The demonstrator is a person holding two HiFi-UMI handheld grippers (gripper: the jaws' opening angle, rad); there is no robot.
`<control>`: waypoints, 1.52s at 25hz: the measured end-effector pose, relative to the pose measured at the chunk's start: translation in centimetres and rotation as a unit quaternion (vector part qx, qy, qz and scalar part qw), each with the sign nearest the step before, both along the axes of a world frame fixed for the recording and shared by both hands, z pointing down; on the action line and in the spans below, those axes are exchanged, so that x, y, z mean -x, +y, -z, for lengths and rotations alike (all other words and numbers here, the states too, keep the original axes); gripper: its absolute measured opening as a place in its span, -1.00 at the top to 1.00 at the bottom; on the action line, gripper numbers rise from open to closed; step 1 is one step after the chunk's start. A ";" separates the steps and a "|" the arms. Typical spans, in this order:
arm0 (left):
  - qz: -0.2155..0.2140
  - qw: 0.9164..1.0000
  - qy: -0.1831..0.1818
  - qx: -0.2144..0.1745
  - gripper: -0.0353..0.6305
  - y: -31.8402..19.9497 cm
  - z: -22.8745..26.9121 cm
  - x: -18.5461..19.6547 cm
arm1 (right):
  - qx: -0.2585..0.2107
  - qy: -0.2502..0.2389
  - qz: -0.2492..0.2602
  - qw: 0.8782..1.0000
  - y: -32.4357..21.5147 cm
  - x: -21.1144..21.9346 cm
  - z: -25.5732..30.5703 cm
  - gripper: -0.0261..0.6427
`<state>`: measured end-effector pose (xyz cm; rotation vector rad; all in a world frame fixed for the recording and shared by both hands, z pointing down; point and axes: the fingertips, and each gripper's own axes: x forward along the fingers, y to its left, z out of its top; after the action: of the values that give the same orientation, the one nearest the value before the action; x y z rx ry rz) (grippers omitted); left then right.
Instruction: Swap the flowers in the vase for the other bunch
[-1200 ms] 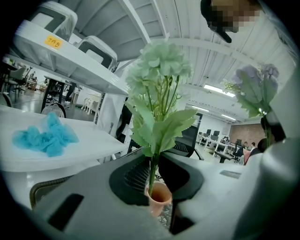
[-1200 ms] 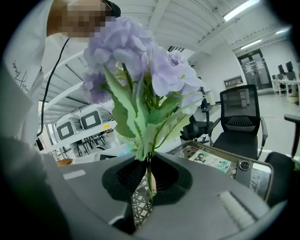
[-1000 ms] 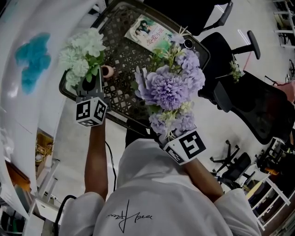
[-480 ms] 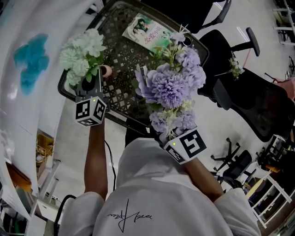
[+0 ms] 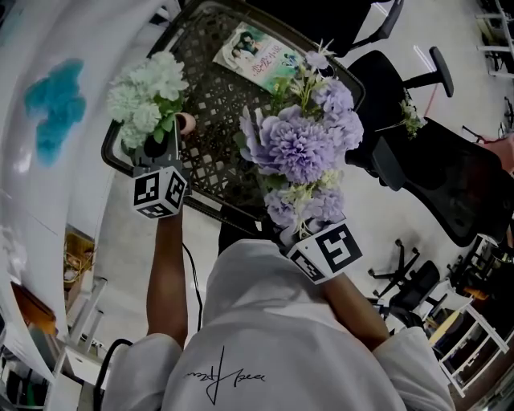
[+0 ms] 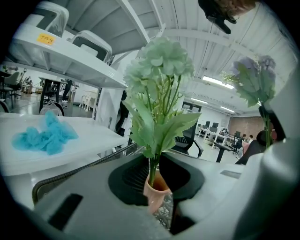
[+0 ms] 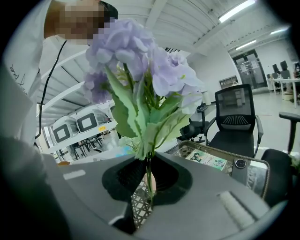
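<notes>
This is an open-plan office with something of a lab about it. Black swivel office chairs (image 5: 450, 186) stand around, strip lights (image 7: 236, 10) run along the ceiling, desks (image 6: 227, 146) fill the far room, and white machines (image 6: 91, 42) sit on shelving (image 6: 70, 63).

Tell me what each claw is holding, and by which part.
The right claw holds the purple bunch by its lower stems. The left claw has the pink vase of green flowers between its jaws; whether it grips cannot be told.

Left forearm (image 5: 167, 273) and right forearm (image 5: 353, 309) reach forward.
Left claw (image 6: 165, 208) narrowly parted; right claw (image 7: 140, 199) pinched closed; both tilt slightly down.
</notes>
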<state>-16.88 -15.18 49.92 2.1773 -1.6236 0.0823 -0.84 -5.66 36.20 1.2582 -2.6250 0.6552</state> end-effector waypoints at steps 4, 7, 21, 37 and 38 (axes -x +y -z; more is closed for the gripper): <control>0.001 1.000 0.000 0.004 0.68 0.0 -0.3 -0.1 | 0.001 0.000 0.004 1.000 0.1 0.1 -0.1 0.80; 0.001 1.000 -0.001 0.006 0.68 -0.1 -0.4 -0.1 | 0.002 -0.001 0.006 1.000 0.1 0.1 -0.1 0.80; -0.009 1.000 -0.010 0.020 0.66 0.2 -1.1 -0.6 | 0.001 -0.001 0.006 1.000 0.1 0.1 0.1 0.80; -0.009 1.000 -0.012 0.017 0.65 0.4 -1.0 -0.9 | 0.001 -0.003 0.009 1.000 0.1 0.1 0.2 0.80; -0.009 1.000 -0.011 0.017 0.65 0.4 -0.9 -0.9 | 0.002 -0.003 0.010 1.000 0.2 0.1 0.2 0.80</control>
<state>-16.01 -14.78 50.87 2.1727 -1.6045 0.1390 -0.98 -5.50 35.99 1.2306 -2.6358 0.6605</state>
